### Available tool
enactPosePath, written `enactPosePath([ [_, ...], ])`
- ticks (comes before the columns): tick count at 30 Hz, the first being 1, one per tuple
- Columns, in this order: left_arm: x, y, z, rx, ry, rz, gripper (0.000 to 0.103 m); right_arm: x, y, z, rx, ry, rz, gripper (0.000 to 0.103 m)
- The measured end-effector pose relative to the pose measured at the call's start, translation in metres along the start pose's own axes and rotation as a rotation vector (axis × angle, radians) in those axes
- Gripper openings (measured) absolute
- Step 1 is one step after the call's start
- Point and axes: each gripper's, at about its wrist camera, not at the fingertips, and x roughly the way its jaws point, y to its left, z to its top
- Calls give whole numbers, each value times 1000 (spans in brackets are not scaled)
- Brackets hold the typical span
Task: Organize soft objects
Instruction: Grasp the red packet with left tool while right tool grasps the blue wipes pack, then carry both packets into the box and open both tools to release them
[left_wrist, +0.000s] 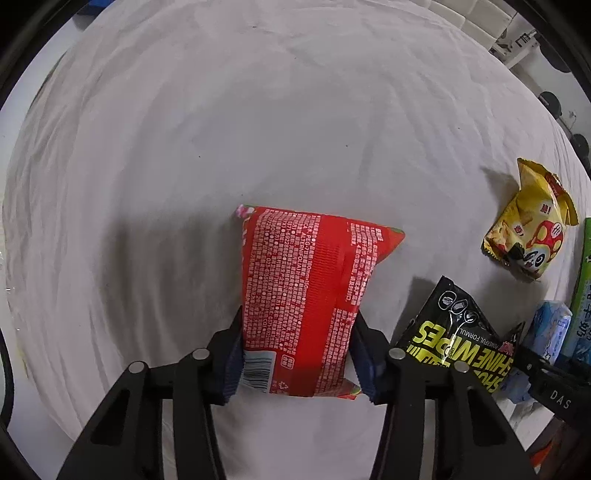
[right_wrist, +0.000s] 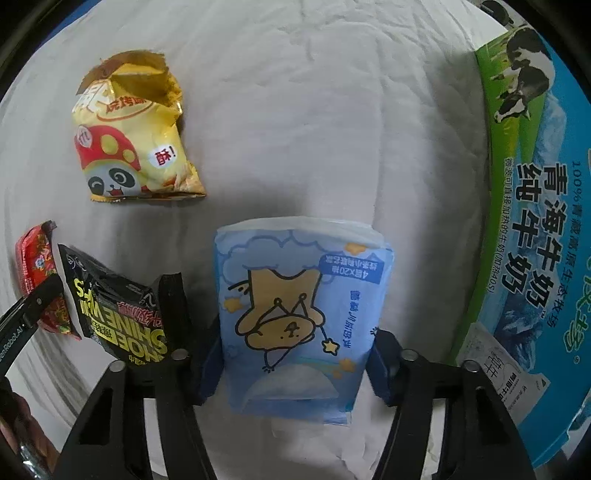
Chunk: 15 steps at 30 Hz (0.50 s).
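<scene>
My left gripper (left_wrist: 295, 354) is shut on a red packet with white print (left_wrist: 306, 288), held above the white cloth. It also shows at the left edge of the right wrist view (right_wrist: 35, 266). My right gripper (right_wrist: 291, 365) is shut on a blue tissue pack with a cartoon bear (right_wrist: 299, 317); the pack also shows in the left wrist view (left_wrist: 550, 332). A black "Shoe Shine Wipes" packet (right_wrist: 110, 310) lies between the two grippers and shows in the left wrist view (left_wrist: 454, 339). A yellow snack bag with a mushroom-hat panda (right_wrist: 133, 136) lies further off and shows in the left wrist view (left_wrist: 528, 225).
A white wrinkled cloth (left_wrist: 221, 129) covers the table. A large green and blue milk carton box (right_wrist: 535, 221) stands at the right; its edge shows in the left wrist view (left_wrist: 581, 280). White furniture (left_wrist: 517, 40) stands beyond the table's far right edge.
</scene>
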Motion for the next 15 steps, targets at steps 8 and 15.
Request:
enactPosePath([
  [8, -26, -15, -23, 1, -60, 8, 42, -24, 16, -15, -48, -41, -18, 39],
  [15, -89, -25, -58, 5, -164, -55, 42, -77, 31, -44, -125, -131, 52, 39],
])
